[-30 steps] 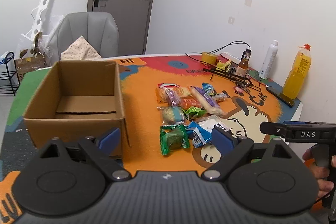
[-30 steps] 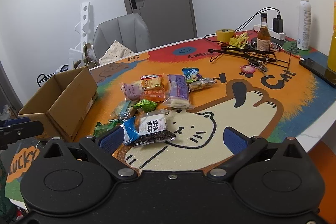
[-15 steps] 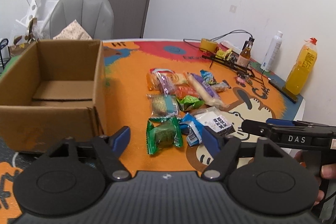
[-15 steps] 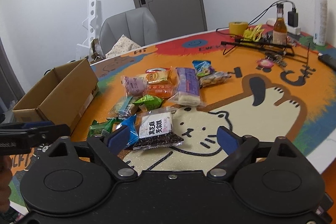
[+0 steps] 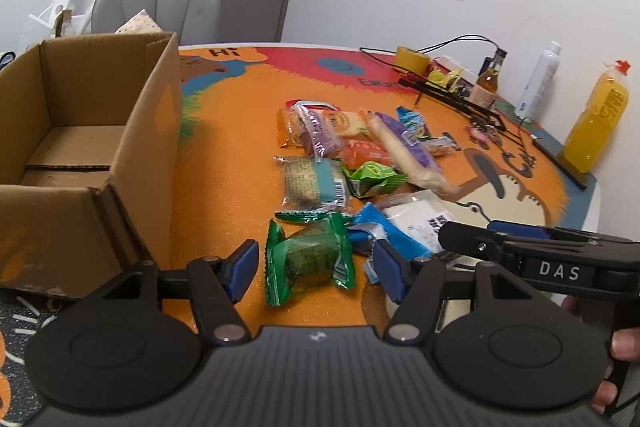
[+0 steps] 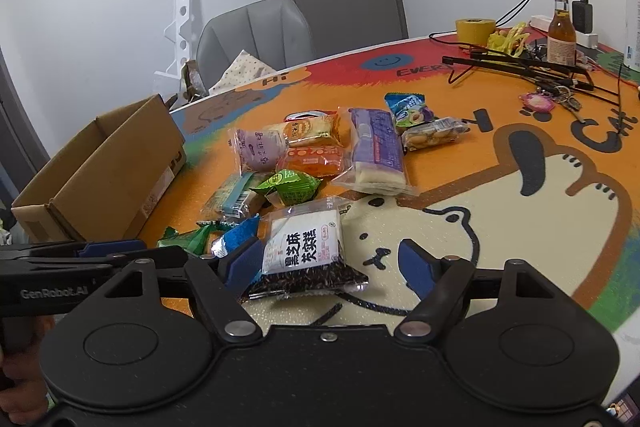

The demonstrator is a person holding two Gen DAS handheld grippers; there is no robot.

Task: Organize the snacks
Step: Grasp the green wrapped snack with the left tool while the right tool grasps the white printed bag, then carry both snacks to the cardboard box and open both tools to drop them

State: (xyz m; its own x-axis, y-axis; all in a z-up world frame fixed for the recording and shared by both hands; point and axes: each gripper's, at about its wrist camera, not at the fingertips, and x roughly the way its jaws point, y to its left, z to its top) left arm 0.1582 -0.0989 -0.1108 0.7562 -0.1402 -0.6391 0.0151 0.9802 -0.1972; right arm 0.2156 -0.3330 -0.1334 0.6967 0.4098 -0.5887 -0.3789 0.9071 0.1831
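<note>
Left jaws: closing around the green snack packet, not pinching yet.
Right jaws: closing around the black sesame packet, nearer than before.

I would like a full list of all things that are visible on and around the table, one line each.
cardboard box: 1, brown, open, left part of table
snack packets: about ten, mixed colours, middle of mat
green packet: 1, between left jaws
black sesame packet: 1, white and black, between right jaws
tape roll: 1, yellow, far edge
juice bottle: 1, orange, right edge
chair: 1, grey, behind table
left hand-held gripper: 1, black with blue pads, closing
right hand-held gripper: 1, same, closing
</note>
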